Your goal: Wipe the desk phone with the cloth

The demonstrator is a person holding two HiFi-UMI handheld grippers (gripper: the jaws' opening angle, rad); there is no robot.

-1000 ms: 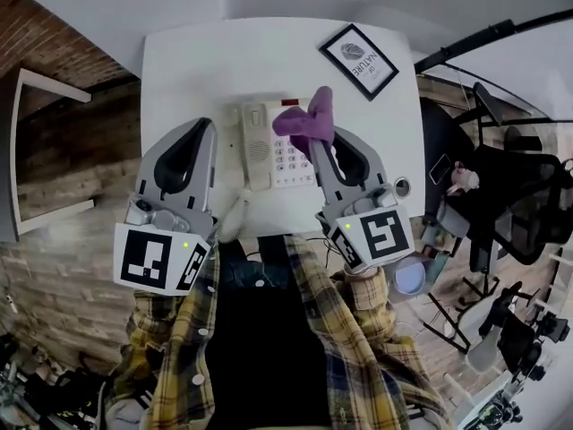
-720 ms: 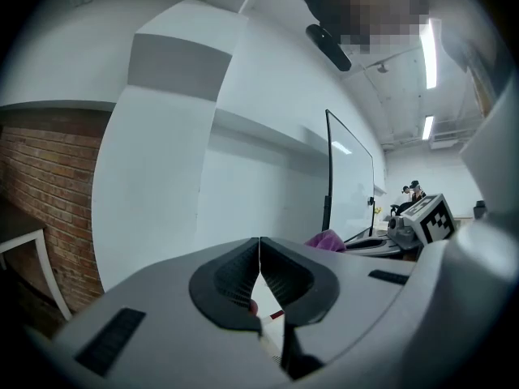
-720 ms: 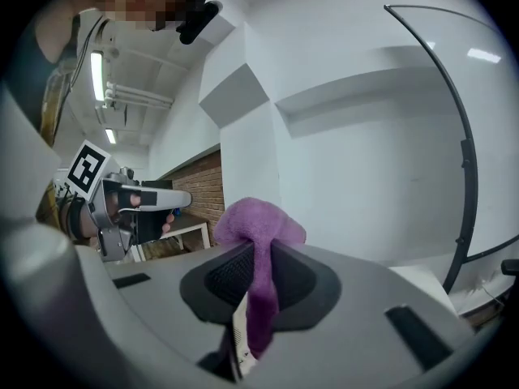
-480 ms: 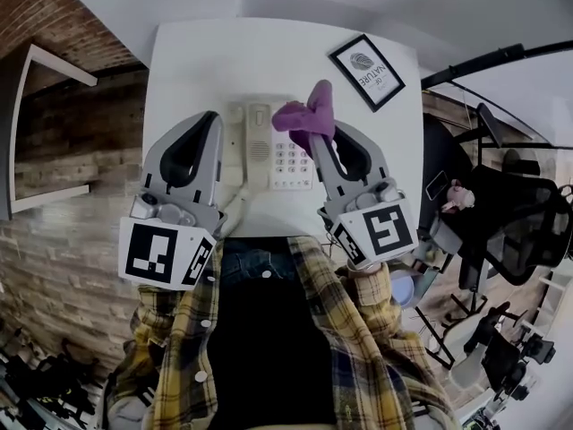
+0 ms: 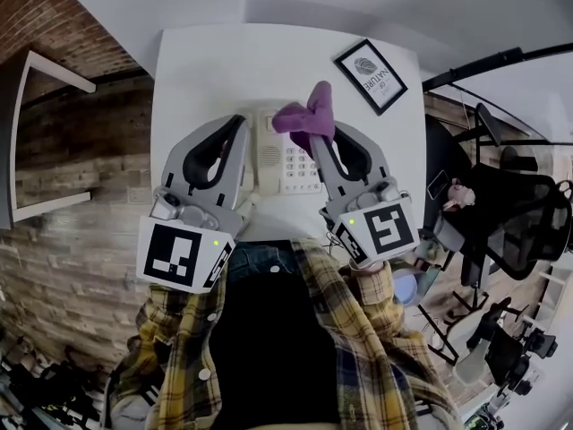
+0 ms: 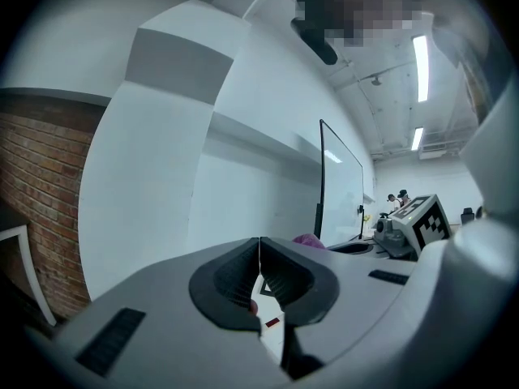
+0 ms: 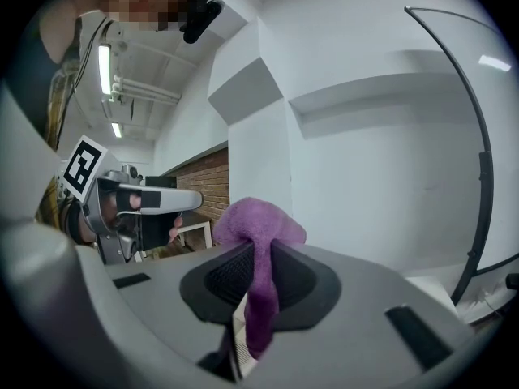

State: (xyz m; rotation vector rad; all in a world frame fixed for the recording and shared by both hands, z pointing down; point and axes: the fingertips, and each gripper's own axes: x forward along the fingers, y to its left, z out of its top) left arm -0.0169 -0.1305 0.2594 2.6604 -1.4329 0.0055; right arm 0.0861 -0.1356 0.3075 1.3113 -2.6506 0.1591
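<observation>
The white desk phone (image 5: 294, 167) lies on the white table (image 5: 206, 70) in the head view, its handset (image 5: 268, 155) on its left side. My right gripper (image 5: 315, 143) hangs over the phone's upper right part, shut on the purple cloth (image 5: 307, 117), which bunches above the jaws. The right gripper view shows the cloth (image 7: 258, 232) pinched between the pads of that gripper (image 7: 261, 275). My left gripper (image 5: 240, 124) is just left of the handset, jaws shut with nothing between them. In the left gripper view its tips (image 6: 259, 254) meet, and the cloth (image 6: 309, 239) peeks beyond.
A black-framed picture (image 5: 371, 76) lies at the table's far right corner. A black office chair (image 5: 510, 213) stands to the right of the table. A white frame (image 5: 40, 141) stands by the brick wall on the left. The person's plaid shirt (image 5: 269, 348) is at the near edge.
My left gripper has moved right and forward, close beside the phone's handset. The right gripper has kept the cloth over the phone, hardly moving.
</observation>
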